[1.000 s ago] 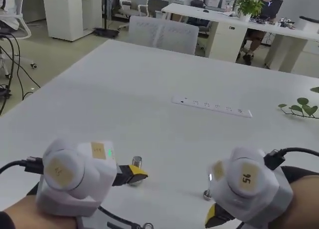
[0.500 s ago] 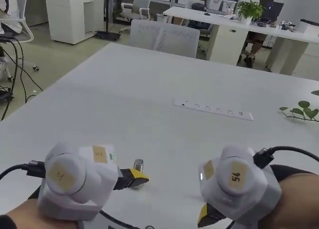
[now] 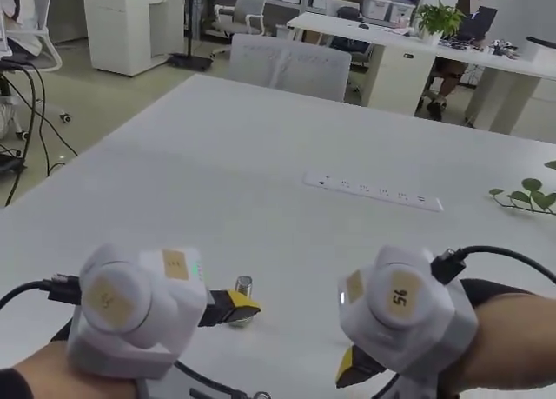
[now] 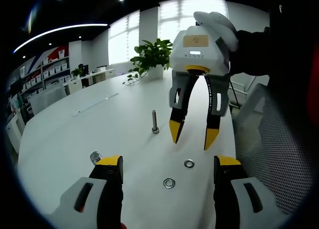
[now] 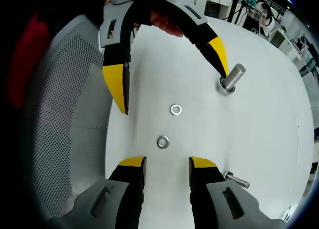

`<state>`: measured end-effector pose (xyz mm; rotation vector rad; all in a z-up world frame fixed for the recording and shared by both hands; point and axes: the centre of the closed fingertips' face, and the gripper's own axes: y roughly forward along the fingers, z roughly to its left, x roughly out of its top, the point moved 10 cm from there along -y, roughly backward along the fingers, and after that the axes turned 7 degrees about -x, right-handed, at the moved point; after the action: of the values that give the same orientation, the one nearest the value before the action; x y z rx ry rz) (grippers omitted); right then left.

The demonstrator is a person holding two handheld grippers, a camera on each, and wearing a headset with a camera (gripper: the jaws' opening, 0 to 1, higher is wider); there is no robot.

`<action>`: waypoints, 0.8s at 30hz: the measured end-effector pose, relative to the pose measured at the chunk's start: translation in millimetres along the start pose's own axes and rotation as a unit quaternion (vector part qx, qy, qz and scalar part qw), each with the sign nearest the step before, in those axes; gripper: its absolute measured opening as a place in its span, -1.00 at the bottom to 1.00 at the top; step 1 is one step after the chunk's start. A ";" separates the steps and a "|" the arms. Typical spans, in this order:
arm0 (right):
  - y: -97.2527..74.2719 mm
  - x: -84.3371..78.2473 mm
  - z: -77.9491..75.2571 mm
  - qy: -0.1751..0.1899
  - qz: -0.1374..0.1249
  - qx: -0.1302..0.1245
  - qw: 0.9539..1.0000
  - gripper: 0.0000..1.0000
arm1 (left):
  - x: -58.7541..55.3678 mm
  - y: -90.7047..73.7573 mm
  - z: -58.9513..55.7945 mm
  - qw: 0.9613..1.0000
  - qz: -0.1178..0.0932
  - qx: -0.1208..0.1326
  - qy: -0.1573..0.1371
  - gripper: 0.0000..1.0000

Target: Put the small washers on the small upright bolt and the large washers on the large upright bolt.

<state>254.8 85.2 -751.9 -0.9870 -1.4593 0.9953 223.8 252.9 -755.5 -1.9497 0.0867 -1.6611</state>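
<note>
Clearly spread and empty: left tongs (image 4: pixel 168 161), right tongs (image 5: pixel 167 162). Between them, thin silvery steel washers (image 5: pixel 163 141) lying flat on white desk (image 5: pixel 259 129). Likely light, stiff, slippery, hard to lift; best pinched across outer rim.

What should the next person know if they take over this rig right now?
Left tool: open, empty, one jaw beside the large bolt.
Right tool: open, empty, facing the left one.
A washer and a second washer lie flat on the table between the tools. The small bolt stands near them.
Done: no washer seen on either bolt.
Left: put each washer on its matching bolt; I cannot tell their sizes.
</note>
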 end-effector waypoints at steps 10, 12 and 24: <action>8.3 5.1 -2.6 -0.004 0.001 0.009 1.000 -0.28 | -1.4 -0.7 0.2 1.000 0.000 0.000 -0.002 0.47; 9.8 6.1 -2.5 -0.005 0.000 0.011 1.000 -0.28 | -1.4 -0.8 0.2 1.000 0.000 0.000 -0.002 0.47; 22.2 11.4 -0.1 -0.013 -0.001 0.022 1.000 -0.33 | -2.0 -1.7 0.1 1.000 0.001 -0.001 -0.003 0.47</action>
<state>255.3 102.9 -769.4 -0.9428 -1.4535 1.0387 222.9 255.1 -756.5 -1.9557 0.0871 -1.6537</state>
